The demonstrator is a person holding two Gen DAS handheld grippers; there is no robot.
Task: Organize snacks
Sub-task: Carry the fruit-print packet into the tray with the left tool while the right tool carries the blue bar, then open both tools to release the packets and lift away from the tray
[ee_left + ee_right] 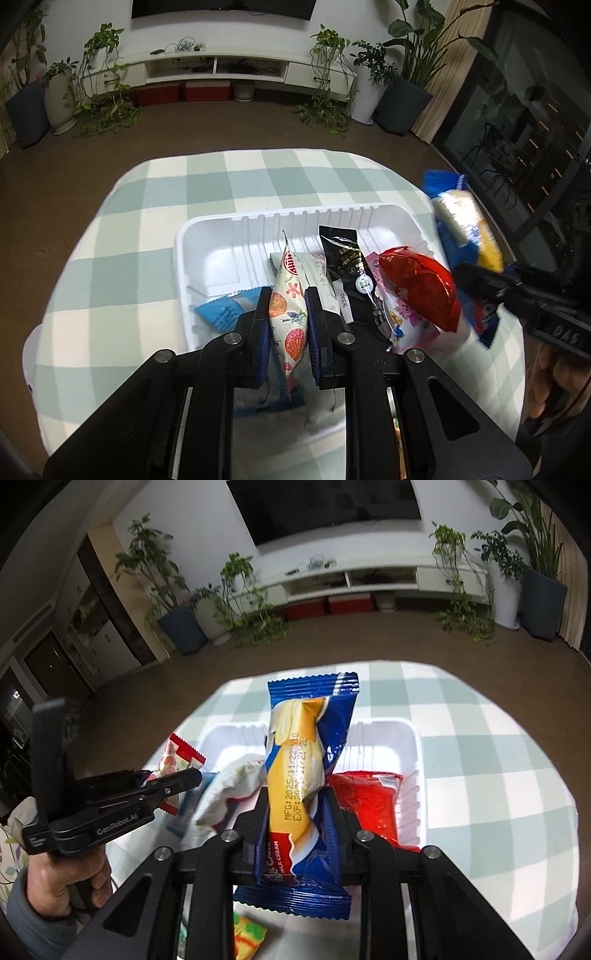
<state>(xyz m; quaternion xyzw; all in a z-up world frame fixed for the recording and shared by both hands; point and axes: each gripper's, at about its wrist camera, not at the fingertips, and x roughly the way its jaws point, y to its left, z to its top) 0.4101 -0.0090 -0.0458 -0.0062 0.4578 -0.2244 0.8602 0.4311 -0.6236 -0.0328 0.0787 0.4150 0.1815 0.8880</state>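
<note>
My left gripper (pixel 287 301) is shut on a white fruit-print snack pouch (pixel 290 295) and holds it above the near half of the white plastic tray (pixel 221 229). My right gripper (pixel 295 805) is shut on a blue and yellow milk-cream cake packet (pixel 303 760), held above the tray (pixel 384 734); it also shows at the right of the left wrist view (pixel 461 218). In the tray lie a red packet (pixel 421 284), a black sachet (pixel 343 254), a pink packet (pixel 406 317) and a light-blue packet (pixel 225 306).
The tray sits on a round table with a green and white checked cloth (pixel 184 192). A yellow-orange packet (pixel 247 934) lies below my right gripper. Brown floor, potted plants and a TV bench lie beyond the table edge.
</note>
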